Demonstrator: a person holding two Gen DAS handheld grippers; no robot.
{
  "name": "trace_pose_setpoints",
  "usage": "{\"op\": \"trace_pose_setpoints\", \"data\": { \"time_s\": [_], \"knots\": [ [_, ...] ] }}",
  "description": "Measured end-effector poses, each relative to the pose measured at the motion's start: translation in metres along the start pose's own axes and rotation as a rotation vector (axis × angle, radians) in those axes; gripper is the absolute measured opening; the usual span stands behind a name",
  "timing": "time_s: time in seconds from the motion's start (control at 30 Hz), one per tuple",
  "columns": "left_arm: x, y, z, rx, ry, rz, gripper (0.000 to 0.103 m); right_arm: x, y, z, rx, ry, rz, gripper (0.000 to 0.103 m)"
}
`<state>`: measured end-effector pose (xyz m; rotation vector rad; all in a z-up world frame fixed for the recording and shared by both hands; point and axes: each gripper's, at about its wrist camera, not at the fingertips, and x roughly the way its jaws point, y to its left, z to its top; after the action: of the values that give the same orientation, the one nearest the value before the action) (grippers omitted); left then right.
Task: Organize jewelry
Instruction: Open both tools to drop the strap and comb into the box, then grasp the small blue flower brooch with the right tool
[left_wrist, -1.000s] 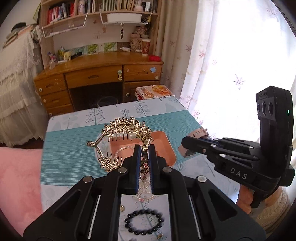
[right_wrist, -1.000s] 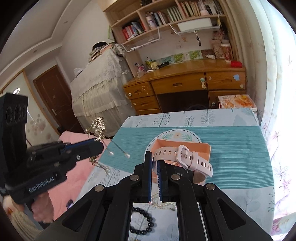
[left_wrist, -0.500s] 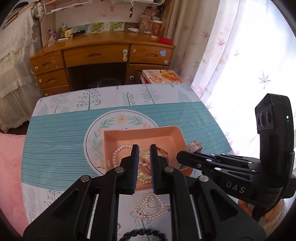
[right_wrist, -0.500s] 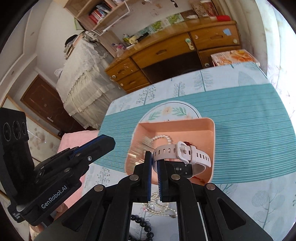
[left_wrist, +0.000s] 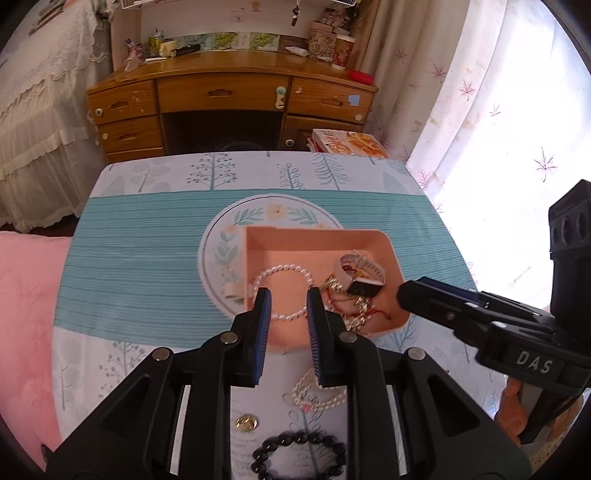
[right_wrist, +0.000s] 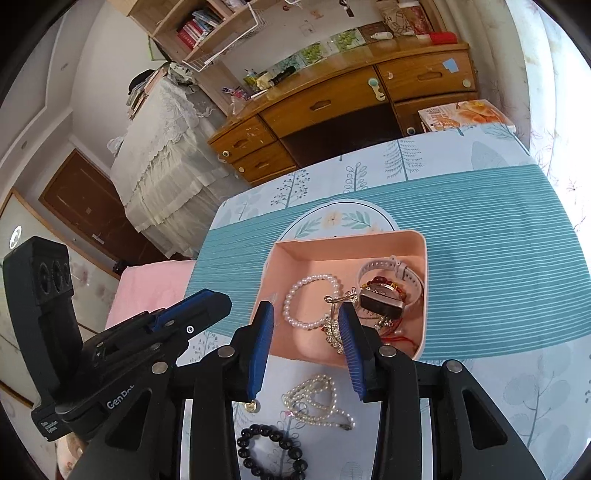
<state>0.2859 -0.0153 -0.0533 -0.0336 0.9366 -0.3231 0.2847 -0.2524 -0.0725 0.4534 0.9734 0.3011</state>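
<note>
Fingers (right_wrist: 264, 325) parted, empty, above tray's (right_wrist: 347, 240) near rim.

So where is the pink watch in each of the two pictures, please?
Left wrist view: the pink watch lies in the right part of the pink tray, right of centre in the picture.
Right wrist view: the watch lies against the tray's right wall, right of centre.
Shared landmark: the pearl bracelet lies in the tray to the left of the watch in both views.
</note>
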Motion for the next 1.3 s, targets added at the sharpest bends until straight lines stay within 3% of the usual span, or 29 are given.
{"op": "trace_pose_setpoints", "data": {
  "time_s": [0.2,0.23,0.27,0.33,0.43,0.53,0.63,0.73,0.97,1.13,1.3],
  "knots": [
    [-0.039,0.014,-0.020,-0.011,-0.027,0.020,0.020,-0.031,0.021,-0.024,-0.048,-0.020,0.008,0.037],
    [-0.048,0.016,-0.025,-0.007,-0.035,0.005,0.029,-0.037,0.026,-0.030,-0.066,-0.028,0.003,0.037],
    [-0.056,0.018,-0.031,-0.005,-0.043,-0.009,0.046,-0.043,0.032,-0.037,-0.086,-0.034,-0.001,0.037],
    [-0.076,0.021,-0.043,-0.004,-0.090,-0.032,0.062,-0.055,0.042,-0.051,-0.117,-0.042,-0.001,0.037],
    [-0.106,0.027,-0.063,-0.006,-0.157,-0.069,0.068,-0.070,0.055,-0.076,-0.164,-0.058,-0.013,0.037],
    [-0.125,0.032,-0.083,-0.033,-0.175,-0.002,0.069,-0.079,0.066,-0.108,-0.225,-0.060,-0.041,0.037],
    [-0.139,0.029,-0.108,0.010,-0.200,0.108,0.069,-0.084,0.075,-0.141,-0.272,-0.042,-0.051,0.037],
    [-0.148,0.027,-0.135,0.041,-0.211,0.159,0.069,-0.086,0.076,-0.173,-0.305,-0.027,-0.049,0.037],
    [-0.134,0.037,-0.193,-0.030,-0.134,0.165,0.069,-0.075,0.069,-0.234,-0.346,0.034,-0.041,0.037],
    [-0.104,0.041,-0.230,-0.105,-0.057,0.132,0.069,-0.057,0.060,-0.249,-0.360,0.068,-0.031,0.037],
    [-0.074,0.033,-0.252,-0.109,0.012,0.126,0.069,-0.034,0.064,-0.262,-0.428,0.100,-0.053,0.037]
  ]
}}
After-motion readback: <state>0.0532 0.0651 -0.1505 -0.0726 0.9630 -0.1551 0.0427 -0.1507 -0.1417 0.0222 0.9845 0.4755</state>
